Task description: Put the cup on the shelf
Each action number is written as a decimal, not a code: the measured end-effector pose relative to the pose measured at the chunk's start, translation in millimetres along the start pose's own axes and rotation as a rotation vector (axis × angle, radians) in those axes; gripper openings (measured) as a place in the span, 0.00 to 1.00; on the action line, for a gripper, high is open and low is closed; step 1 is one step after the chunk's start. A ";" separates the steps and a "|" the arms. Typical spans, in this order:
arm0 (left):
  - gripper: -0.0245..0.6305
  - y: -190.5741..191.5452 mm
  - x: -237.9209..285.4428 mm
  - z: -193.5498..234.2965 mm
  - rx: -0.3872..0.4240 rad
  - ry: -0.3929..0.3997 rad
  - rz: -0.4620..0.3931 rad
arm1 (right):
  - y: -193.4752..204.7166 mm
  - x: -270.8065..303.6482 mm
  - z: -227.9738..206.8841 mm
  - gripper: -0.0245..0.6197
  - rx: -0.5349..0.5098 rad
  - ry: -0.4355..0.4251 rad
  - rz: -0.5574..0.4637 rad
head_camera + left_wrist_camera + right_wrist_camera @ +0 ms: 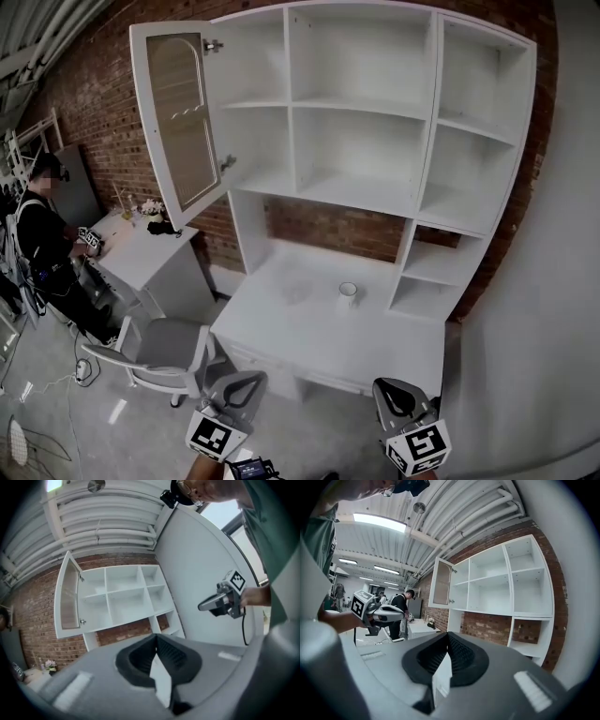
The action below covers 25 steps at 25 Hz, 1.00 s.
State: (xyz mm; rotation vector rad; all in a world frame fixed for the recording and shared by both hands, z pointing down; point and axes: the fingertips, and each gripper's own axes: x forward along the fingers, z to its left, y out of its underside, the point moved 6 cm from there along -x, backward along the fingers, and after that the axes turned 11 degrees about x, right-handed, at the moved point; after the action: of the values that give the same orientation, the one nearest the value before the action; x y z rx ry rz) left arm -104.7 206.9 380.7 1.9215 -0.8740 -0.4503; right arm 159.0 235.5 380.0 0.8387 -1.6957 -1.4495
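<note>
I'm at the approach, as I judge it. My left gripper [236, 387] and right gripper [400, 396] sit low before the desk [281, 323], well apart from the cup [348, 292]. Both pairs of jaws are pressed together, holding nothing. The cup stands upright on the desk's right side, below the shelf [361, 195]. Next I'd need to part my right jaws and reach to the cup.

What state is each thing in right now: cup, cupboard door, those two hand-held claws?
Small white cup: upright on the white desk, not held.
Glass-panelled white cabinet door: swung open.
Left gripper: shut, empty.
Right gripper: shut, empty.
White shelf unit: compartments empty.
</note>
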 end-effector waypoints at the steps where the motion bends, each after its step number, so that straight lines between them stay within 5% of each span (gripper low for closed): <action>1: 0.04 -1.6 3.8 -1.8 0.003 -0.004 0.004 | 0.2 -0.2 -5.3 0.05 0.001 -0.004 -0.002; 13: 0.04 8.1 55.0 7.1 -0.003 0.049 0.000 | 5.6 17.1 -43.9 0.05 0.035 0.045 0.015; 25: 0.04 41.9 112.4 80.4 -0.015 0.155 -0.066 | -9.5 83.8 -51.4 0.05 0.042 0.167 0.035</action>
State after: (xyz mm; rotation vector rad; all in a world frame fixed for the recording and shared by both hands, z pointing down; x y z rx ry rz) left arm -95.0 62.8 383.5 1.9473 -0.7068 -0.3411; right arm 160.3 136.9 385.2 0.9219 -1.6117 -1.2881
